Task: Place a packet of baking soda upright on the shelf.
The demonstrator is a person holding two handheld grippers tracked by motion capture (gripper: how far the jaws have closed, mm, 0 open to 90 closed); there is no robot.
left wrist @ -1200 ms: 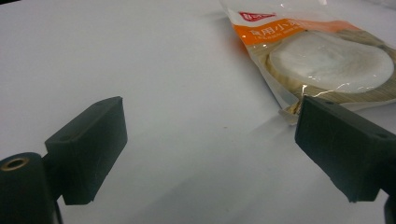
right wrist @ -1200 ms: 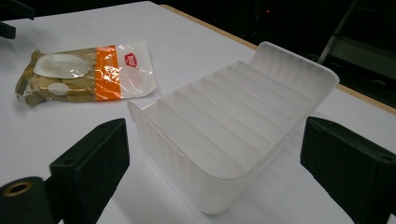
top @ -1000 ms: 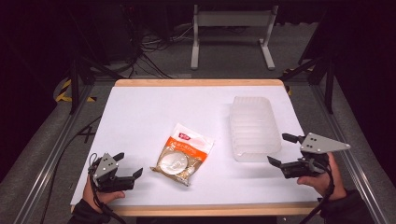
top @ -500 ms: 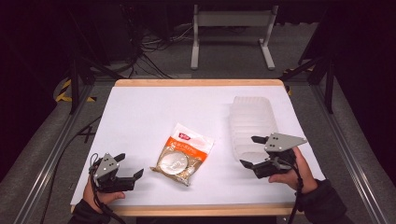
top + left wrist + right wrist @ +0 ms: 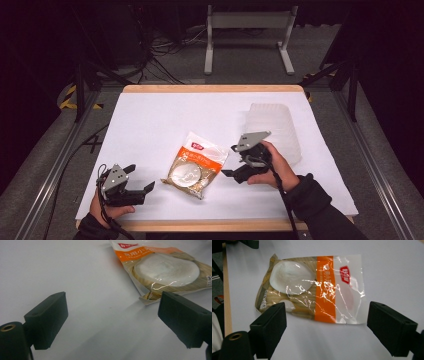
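Note:
A clear plastic food bag with an orange band and a round white bun inside lies flat near the middle of the white table. My right gripper is open just right of the bag, its jaws facing it; in the right gripper view the bag lies just beyond the open gripper. My left gripper rests open on the table left of the bag. In the left gripper view the bag's corner sits ahead and to the right of the open gripper.
A clear ribbed plastic container stands at the right of the table, behind my right hand. The table's wooden front edge runs close under both hands. Metal frame rails flank the table.
My right gripper has moved left from the table's right edge, past the container, up to the bag's right side. The left gripper has stayed in place.

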